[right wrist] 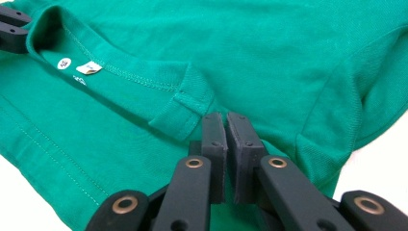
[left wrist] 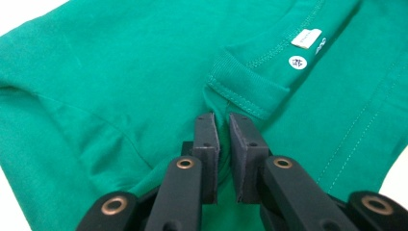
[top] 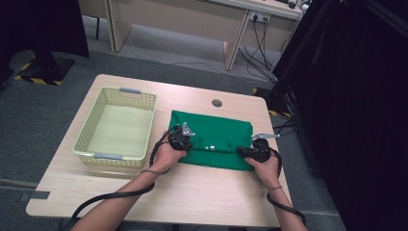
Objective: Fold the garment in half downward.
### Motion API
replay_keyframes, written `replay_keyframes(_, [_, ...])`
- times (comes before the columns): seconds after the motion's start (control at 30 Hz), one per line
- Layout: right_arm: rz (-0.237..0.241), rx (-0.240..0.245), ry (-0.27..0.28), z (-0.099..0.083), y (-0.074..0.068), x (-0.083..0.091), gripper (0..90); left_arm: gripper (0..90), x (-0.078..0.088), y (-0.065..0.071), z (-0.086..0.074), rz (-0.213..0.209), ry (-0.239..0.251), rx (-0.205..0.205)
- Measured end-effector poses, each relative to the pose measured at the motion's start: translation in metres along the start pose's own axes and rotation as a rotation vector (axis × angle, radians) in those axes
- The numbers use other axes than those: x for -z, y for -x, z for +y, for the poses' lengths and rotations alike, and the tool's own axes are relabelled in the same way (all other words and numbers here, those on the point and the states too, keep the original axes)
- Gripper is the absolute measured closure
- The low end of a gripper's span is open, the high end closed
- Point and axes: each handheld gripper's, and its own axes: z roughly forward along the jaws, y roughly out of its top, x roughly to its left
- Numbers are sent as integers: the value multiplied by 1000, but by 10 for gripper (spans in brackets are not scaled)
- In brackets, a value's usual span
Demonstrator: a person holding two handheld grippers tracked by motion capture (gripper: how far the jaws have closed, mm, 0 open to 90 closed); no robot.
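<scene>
Wooden table (top: 192, 192), green shirt (top: 216, 130), pinching claws.

Left claw (left wrist: 222, 126) pinched on green shirt (left wrist: 120, 77) fabric just below ribbed collar (left wrist: 240, 91). White label (left wrist: 306, 38) and round size mark (left wrist: 298, 62) inside neckline. Pale table (left wrist: 19, 12) at corner.

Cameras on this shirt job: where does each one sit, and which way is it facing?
High view: above the person's side, looking forward and down on the table, basket, green shirt; forearms, both hands show.
Left gripper view: on the left gripper, looking along its fingers pinching shirt by the collar.
Right gripper view: on the right gripper, likewise.
Both gripper views share the neck label.
</scene>
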Motion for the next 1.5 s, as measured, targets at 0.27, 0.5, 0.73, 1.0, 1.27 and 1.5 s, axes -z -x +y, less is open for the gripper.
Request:
replay_keyframes(0.27, [-12, 12, 8, 8, 0, -7, 783, 772, -1, -5, 3, 1, 2, 6])
replay_keyframes(0.5, [-1, 38, 31, 2, -6, 4, 740, 738, 7, 3, 1, -29, 6, -22])
replay_keyframes(0.73, [18, 63, 32, -7, -12, 18, 716, 702, 18, 11, -4, -45, -2, -47])
replay_keyframes(1.0, [14, 86, 42, -17, -17, 33, 692, 605, 37, 15, -7, -49, 6, -49])
replay_keyframes(1.27, [-43, 50, 41, -3, -16, 26, 618, 510, 40, 14, 1, -14, 33, -12])
replay_keyframes(1.5, [-103, 31, -12, 0, -17, 9, 588, 487, 16, 12, 1, 22, -11, 1])
